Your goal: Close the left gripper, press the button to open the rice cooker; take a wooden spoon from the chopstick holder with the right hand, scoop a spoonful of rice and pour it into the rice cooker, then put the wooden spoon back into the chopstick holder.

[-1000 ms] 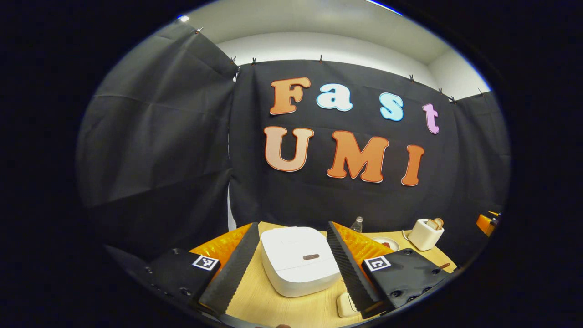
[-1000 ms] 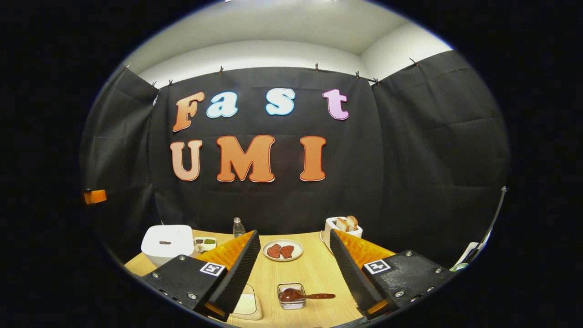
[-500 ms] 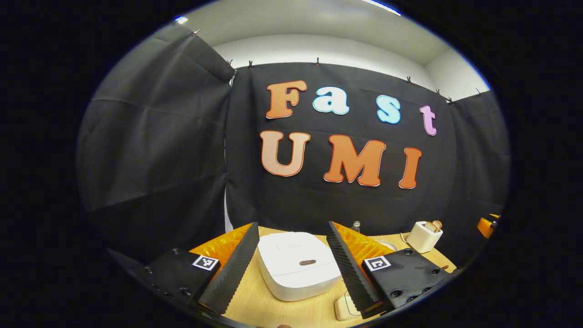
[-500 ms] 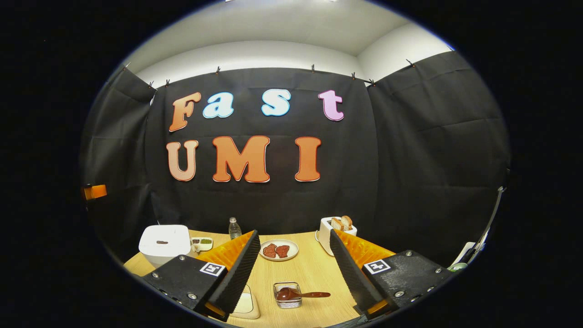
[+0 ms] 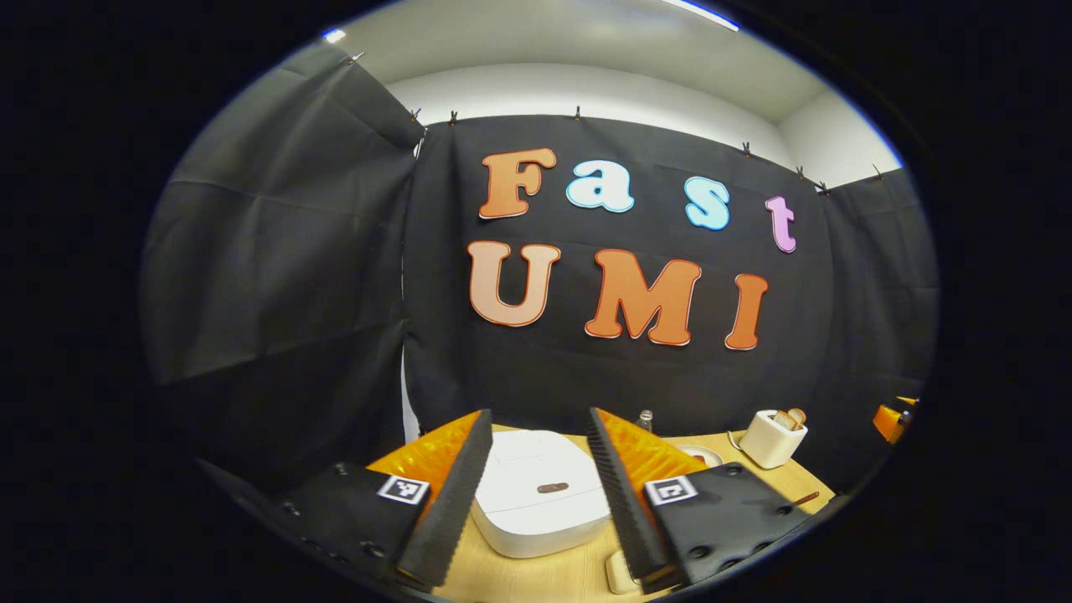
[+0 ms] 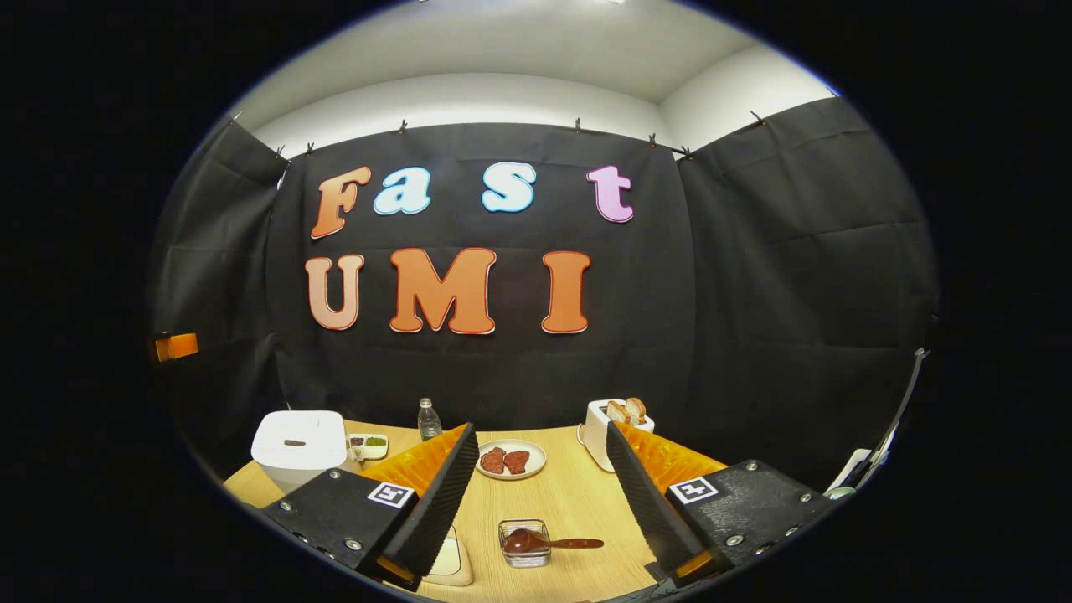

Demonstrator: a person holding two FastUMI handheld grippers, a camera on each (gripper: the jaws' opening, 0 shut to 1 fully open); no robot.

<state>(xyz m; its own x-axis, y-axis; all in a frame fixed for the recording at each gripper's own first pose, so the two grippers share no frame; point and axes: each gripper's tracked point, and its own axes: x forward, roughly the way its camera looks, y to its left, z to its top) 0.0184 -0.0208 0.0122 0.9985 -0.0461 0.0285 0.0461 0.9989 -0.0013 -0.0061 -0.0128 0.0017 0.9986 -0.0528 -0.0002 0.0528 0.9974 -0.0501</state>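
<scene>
In the left gripper view, my left gripper [image 5: 536, 490] hangs with fingers spread, framing the one white rice cooker [image 5: 540, 494] on the bench [image 5: 544, 578], lined up, I judge, for its button [image 5: 553, 487]; the lid is shut. In the right gripper view, my right gripper [image 6: 536, 486] is spread too, empty, aimed toward one wooden spoon [image 6: 544, 543] resting across a small clear dish [image 6: 523, 532].

A staged recording booth: black cloth walls [image 6: 754, 276] clipped up around a wooden table [image 6: 569, 498] set with kitchen items.
</scene>
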